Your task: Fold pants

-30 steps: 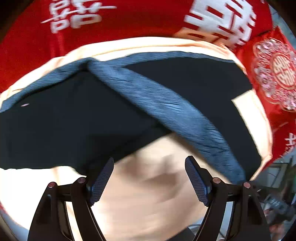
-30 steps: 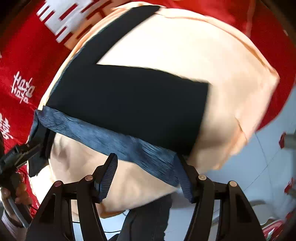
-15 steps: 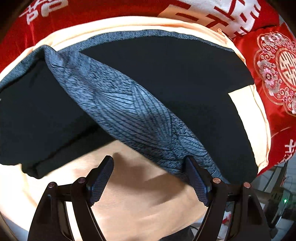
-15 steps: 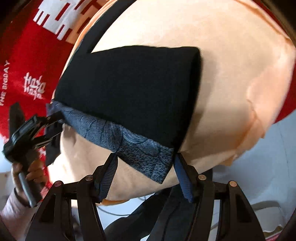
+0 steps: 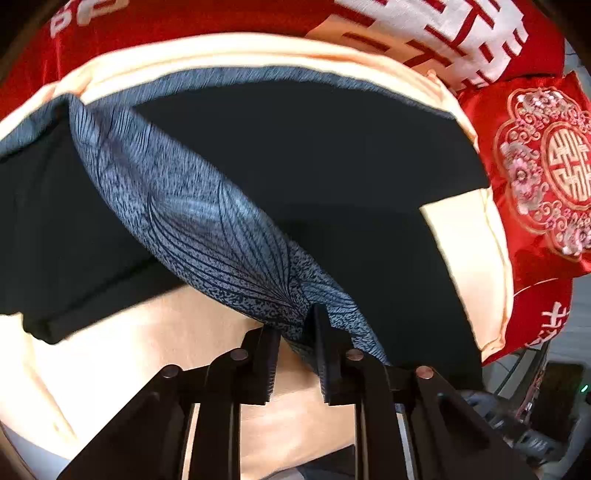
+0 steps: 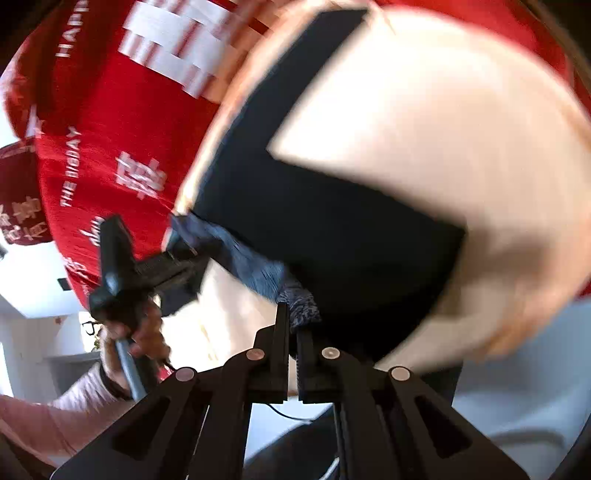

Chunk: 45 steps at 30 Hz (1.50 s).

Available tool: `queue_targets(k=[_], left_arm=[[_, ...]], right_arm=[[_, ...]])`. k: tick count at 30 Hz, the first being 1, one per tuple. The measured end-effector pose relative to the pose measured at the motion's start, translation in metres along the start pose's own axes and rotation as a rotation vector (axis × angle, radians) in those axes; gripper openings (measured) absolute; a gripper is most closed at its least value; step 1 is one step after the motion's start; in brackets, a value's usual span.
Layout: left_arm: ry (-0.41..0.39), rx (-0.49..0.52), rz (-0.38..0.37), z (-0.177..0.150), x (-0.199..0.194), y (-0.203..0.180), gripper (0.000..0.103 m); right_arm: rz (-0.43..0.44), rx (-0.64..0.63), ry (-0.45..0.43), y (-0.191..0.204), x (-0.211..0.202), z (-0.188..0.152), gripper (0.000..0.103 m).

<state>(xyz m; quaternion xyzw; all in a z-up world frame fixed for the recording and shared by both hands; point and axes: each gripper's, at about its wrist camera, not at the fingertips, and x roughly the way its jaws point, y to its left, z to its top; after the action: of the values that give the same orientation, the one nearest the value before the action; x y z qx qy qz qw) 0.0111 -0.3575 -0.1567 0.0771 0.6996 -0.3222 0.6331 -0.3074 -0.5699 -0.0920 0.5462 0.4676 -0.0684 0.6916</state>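
Note:
Dark navy pants (image 5: pixel 314 177) with a blue patterned waistband (image 5: pixel 207 229) lie on a peach cloth (image 5: pixel 122 354). My left gripper (image 5: pixel 295 332) is shut on the waistband near its one end. In the right wrist view the pants (image 6: pixel 314 221) show blurred, and my right gripper (image 6: pixel 293 325) is shut on the other end of the waistband (image 6: pixel 258 269). The left gripper (image 6: pixel 177 266) appears there too, held by a hand, pinching the waistband's far corner. One pant leg runs away toward the top of that view.
The peach cloth (image 6: pixel 443 129) covers a surface over a red spread with white characters (image 5: pixel 424 33) (image 6: pixel 110 147). A red embroidered cushion (image 5: pixel 546 173) lies at the right. A pale floor (image 6: pixel 517 387) lies beyond the cloth's edge.
Both grippers have closed on the waistband; a second ago both were open around it. The waistband now stretches lifted between them.

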Motion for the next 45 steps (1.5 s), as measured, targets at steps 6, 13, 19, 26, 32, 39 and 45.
queue_targets(k=[6, 13, 19, 26, 32, 39, 45], left_arm=[[-0.072, -0.008, -0.049, 0.030, -0.034, -0.007, 0.019], [-0.184, -0.014, -0.068, 0.104, -0.051, -0.019, 0.019], [-0.228, 0.014, 0.032, 0.146, -0.047, -0.030, 0.047], [-0.214, 0.044, 0.159, 0.136, -0.042, -0.020, 0.071], [-0.115, -0.005, 0.305, 0.109, -0.003, 0.010, 0.078], [-0.072, -0.099, 0.321, 0.094, 0.012, 0.037, 0.078], [-0.096, -0.110, 0.321, 0.091, 0.004, 0.045, 0.078]], right_arm=[[-0.031, -0.124, -0.056, 0.033, -0.030, 0.094, 0.003], [-0.098, -0.175, -0.123, 0.060, -0.020, 0.224, 0.003], [-0.292, -0.289, -0.128, 0.080, 0.030, 0.299, 0.003], [-0.404, -0.233, -0.082, 0.055, 0.054, 0.335, 0.019], [-0.371, -0.348, -0.212, 0.085, 0.012, 0.296, 0.082], [-0.154, -0.039, 0.044, 0.019, 0.056, 0.227, 0.043], [-0.063, 0.036, 0.110, 0.010, 0.097, 0.200, 0.043]])
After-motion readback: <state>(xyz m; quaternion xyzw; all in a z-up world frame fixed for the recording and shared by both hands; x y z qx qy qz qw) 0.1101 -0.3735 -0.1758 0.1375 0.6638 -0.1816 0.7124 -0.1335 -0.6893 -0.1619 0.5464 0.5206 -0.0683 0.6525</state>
